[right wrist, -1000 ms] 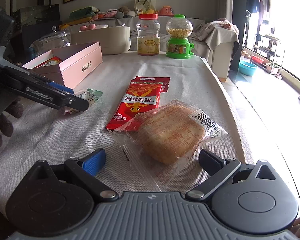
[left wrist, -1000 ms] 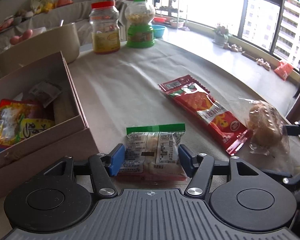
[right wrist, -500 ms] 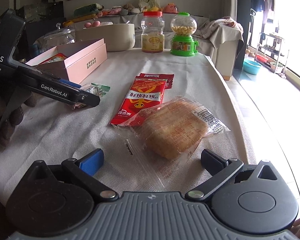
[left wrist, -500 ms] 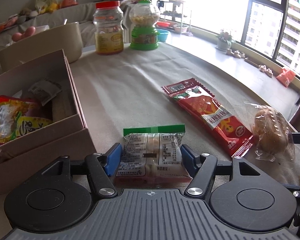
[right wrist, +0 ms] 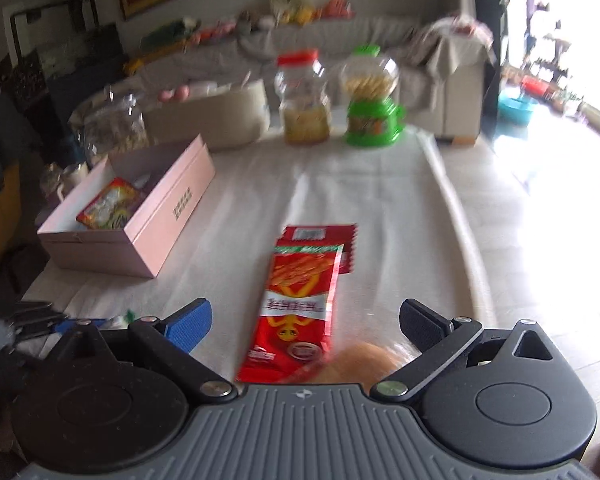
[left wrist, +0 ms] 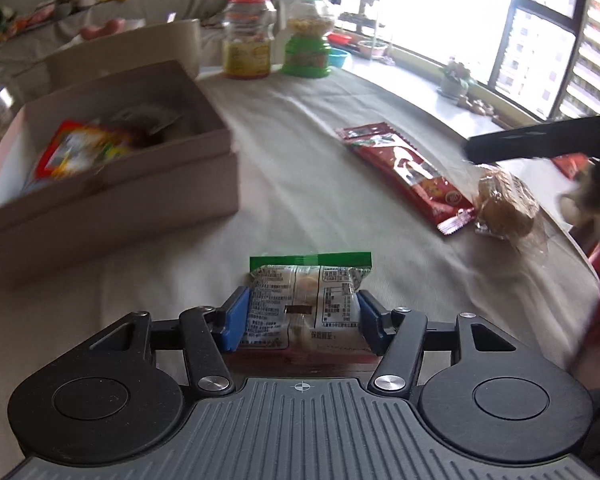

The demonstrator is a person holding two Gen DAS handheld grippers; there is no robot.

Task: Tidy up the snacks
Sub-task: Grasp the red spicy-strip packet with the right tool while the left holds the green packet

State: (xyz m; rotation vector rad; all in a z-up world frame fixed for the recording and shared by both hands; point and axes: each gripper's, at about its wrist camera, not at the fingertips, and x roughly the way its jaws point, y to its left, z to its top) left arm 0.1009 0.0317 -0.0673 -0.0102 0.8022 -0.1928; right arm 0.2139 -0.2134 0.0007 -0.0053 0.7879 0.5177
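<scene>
Two grippers: left gripper (left wrist: 300,316) clamped on the green-edged snack packet (left wrist: 306,300); right gripper (right wrist: 304,320) fingers wide apart, holding nothing.
Change, left: packet now lifted clear of the cloth; half a second ago it lay flat between the blue pads. Pink box (left wrist: 112,184) has swung closer, at 10 o'clock in the left view.
Change, right: gripper has risen and pulled back; wrapped bun (right wrist: 360,364) has slid to the bottom edge of its view, 6 o'clock, half hidden under the body.
Red snack pack: (right wrist: 300,300) flat on the tablecloth (right wrist: 380,200), 12 o'clock from the right gripper, untouched, near end touching the bun's wrapper.
Box contents: one red-yellow packet (right wrist: 108,204) plus a darker wrapper, blurred.
Background: red-lid jar (right wrist: 302,100) and green candy dispenser (right wrist: 374,100) at the far table end.
Meaning: pick is done, carry to box looks underway; drop comes next.
Remaining: red pack and bun not yet boxed.
Risk: soft packet gripped near its tail could sag or slip.
</scene>
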